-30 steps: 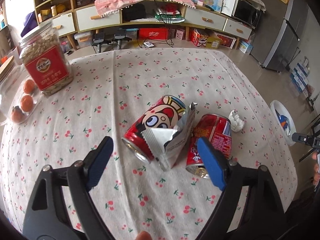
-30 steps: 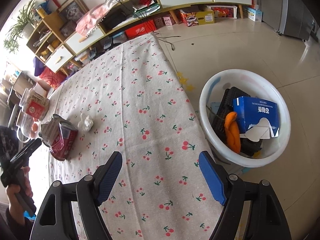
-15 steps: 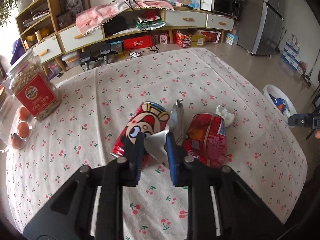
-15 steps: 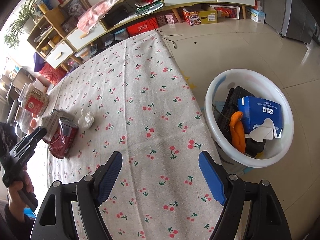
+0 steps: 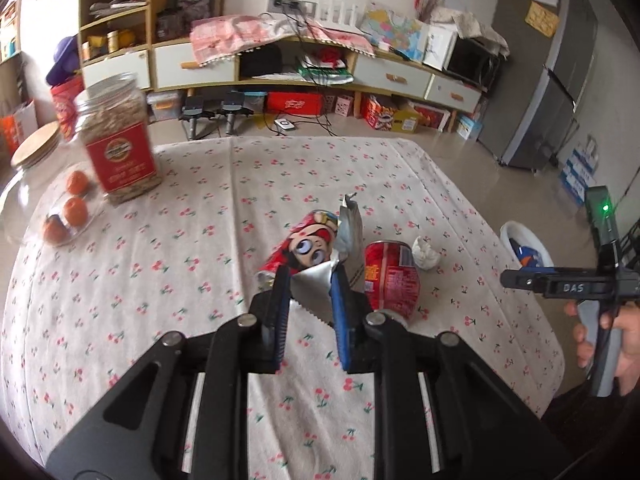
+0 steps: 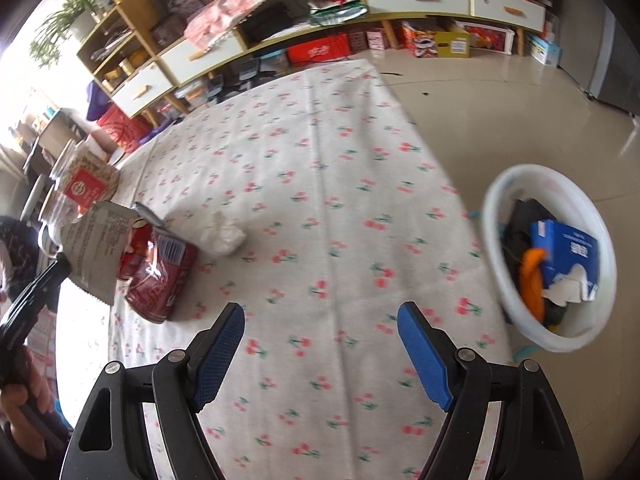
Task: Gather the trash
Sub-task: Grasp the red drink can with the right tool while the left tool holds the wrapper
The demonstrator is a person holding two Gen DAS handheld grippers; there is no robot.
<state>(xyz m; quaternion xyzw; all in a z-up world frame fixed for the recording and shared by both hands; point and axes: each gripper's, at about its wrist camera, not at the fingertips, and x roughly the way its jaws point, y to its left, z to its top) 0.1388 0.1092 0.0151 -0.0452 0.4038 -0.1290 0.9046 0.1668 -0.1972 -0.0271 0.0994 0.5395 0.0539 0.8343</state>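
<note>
My left hand-held gripper (image 5: 309, 290) has just closed on the silver snack wrapper (image 5: 320, 280) and lifted it off the desk (image 5: 160, 280), clear of the cans. My right hand-held gripper (image 6: 320, 344), still wide and empty, leaves the white trash basin (image 6: 496, 208) to its right for the drop.

Torn silver wrapper (image 5: 320, 284) upright, pinched beside two red cans (image 5: 390, 276).

My right gripper (image 6: 320, 344) hangs open above the cherry-print tablecloth (image 6: 304, 184); the white bin (image 6: 504, 196) stands on the floor beside the table.
</note>
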